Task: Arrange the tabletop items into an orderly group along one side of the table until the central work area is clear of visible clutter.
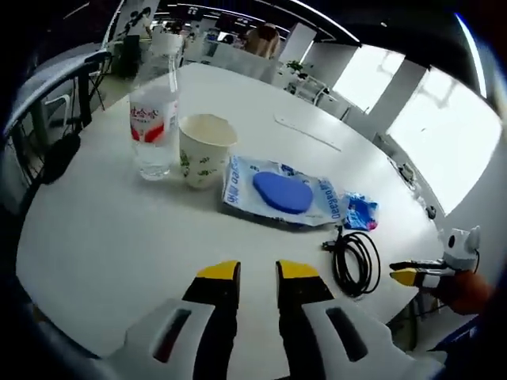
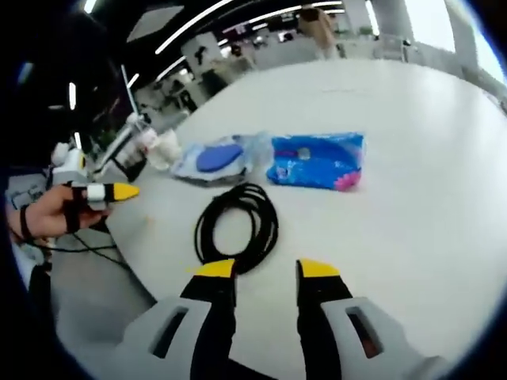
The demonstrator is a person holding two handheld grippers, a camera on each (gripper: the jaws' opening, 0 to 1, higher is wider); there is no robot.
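On the round white table stand a clear water bottle with a red-and-white label and, beside it, a paper cup. To their right lie a blue-and-white packet, a small blue packet and a coiled black cable. My left gripper is open over bare table, short of the cup and packet. My right gripper is open, its jaws just short of the cable. Beyond lie the blue packet and the blue-and-white packet.
A thin white strip lies farther back on the table. Dark chairs stand at the table's left edge. The right gripper comes in past the cable. A hand holds the left gripper near the table edge.
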